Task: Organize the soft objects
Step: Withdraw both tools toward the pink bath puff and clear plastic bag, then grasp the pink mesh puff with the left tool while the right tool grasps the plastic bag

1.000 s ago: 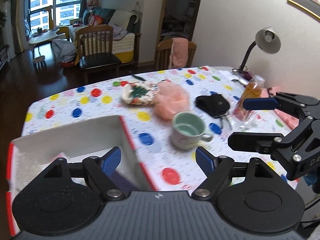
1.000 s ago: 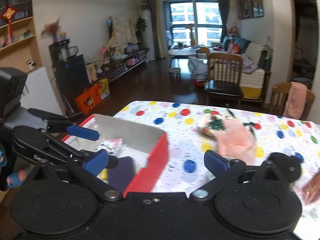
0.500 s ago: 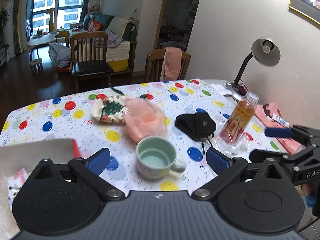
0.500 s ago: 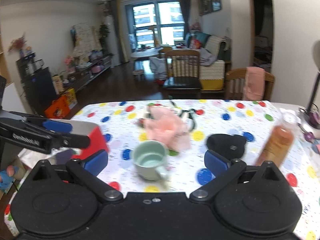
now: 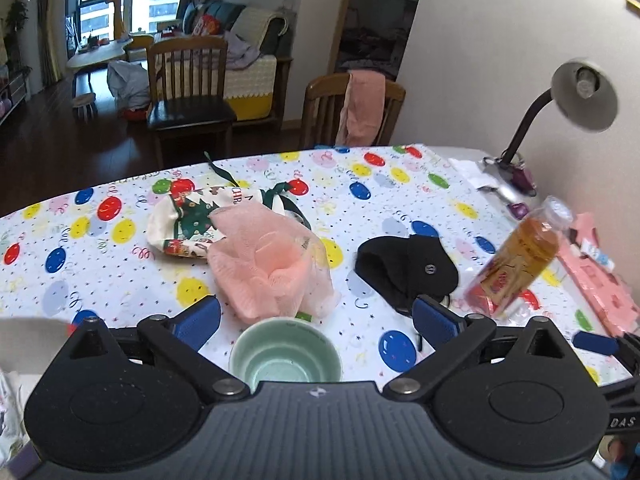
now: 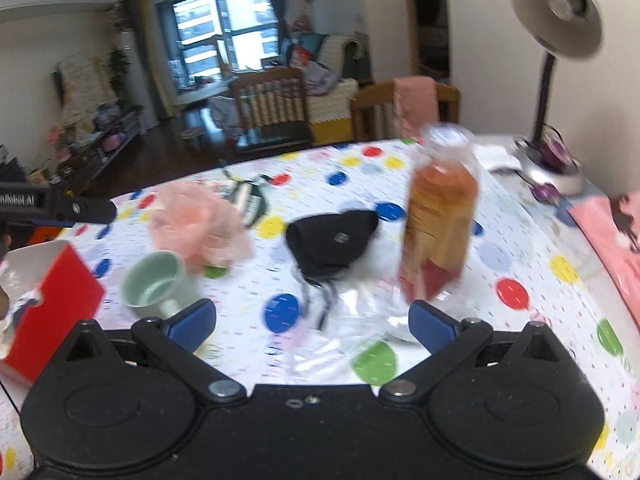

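A pink mesh bath puff (image 5: 272, 264) lies mid-table, overlapping a Christmas-print cloth pouch (image 5: 184, 220). A black fabric pouch (image 5: 408, 272) lies to its right. My left gripper (image 5: 316, 320) is open and empty, hovering over a green mug (image 5: 286, 360), just short of the puff. My right gripper (image 6: 312, 320) is open and empty, in front of the black pouch (image 6: 332, 240). The puff (image 6: 200, 224) and the mug (image 6: 154, 284) lie to its left. A red-and-white box (image 6: 52, 292) stands at the left edge.
A bottle of amber drink (image 6: 440, 220) stands right of the black pouch, beside crumpled clear plastic (image 6: 360, 328). A desk lamp (image 6: 556, 40) and pink paper (image 6: 616, 240) are at the far right. Wooden chairs (image 5: 188, 96) stand behind the table.
Both grippers have swung right, away from the box and toward the table's middle. The box has slid out to the left edge of both views. The puff, mug and black pouch now look closer.
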The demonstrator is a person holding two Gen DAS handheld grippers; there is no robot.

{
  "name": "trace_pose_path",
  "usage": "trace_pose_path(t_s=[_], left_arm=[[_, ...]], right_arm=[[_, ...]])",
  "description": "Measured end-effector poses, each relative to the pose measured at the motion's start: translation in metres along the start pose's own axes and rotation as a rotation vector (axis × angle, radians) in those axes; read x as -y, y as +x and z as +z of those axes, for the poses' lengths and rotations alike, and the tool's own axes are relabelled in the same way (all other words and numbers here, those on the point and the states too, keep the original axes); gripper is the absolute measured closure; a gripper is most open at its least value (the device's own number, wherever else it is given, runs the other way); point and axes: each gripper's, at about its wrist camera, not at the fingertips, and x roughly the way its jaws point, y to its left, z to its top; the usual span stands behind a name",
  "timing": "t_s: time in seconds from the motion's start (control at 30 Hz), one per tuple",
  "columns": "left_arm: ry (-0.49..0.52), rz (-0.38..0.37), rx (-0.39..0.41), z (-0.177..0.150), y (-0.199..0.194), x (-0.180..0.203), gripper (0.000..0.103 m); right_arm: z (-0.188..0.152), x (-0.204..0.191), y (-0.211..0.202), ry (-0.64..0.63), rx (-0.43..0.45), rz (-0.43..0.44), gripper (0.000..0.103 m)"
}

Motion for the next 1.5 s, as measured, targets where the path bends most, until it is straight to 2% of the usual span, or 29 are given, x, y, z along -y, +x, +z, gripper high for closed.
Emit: trace_pose_path(t_s=[0.2,0.37,0.67,0.8,1.07,1.27,1.5], left_arm=[[-0.020,0.077,-0.062,0.014,0.049,0.000,0.000],[-0.026,0.125,-0.115,0.021,0.084,-0.003,0.000],[-0.019,0.189,-0.174,0.029,0.124,-0.008,0.000],[-0.029,0.203,-0.204,0.032,0.139,-0.011,0.000],[-0.076,0.252,-0.262,0.032,0.162,-0.028,0.001],[-0.064,0.268,-0.263,0.030,0.164,-0.032,0.004],[-0.077,0.269,-0.262,0.030,0.160,-0.035,0.032]], right_arm=[[-0.010,0.035,0.026,0.111,-0.043,-0.045,0.001],[-0.015,0.055,0.051,0.254,-0.100,-0.042,0.001],[-0.014,0.078,0.092,0.485,-0.154,-0.109,0.006],[-0.015,0.081,0.109,0.545,-0.181,-0.125,0.008],[-0.011,0.071,0.121,0.517,-0.186,-0.169,0.015],[-0.009,0.065,0.123,0.468,-0.183,-0.205,0.025],[-0.012,0.060,0.122,0.431,-0.174,-0.242,0.038]])
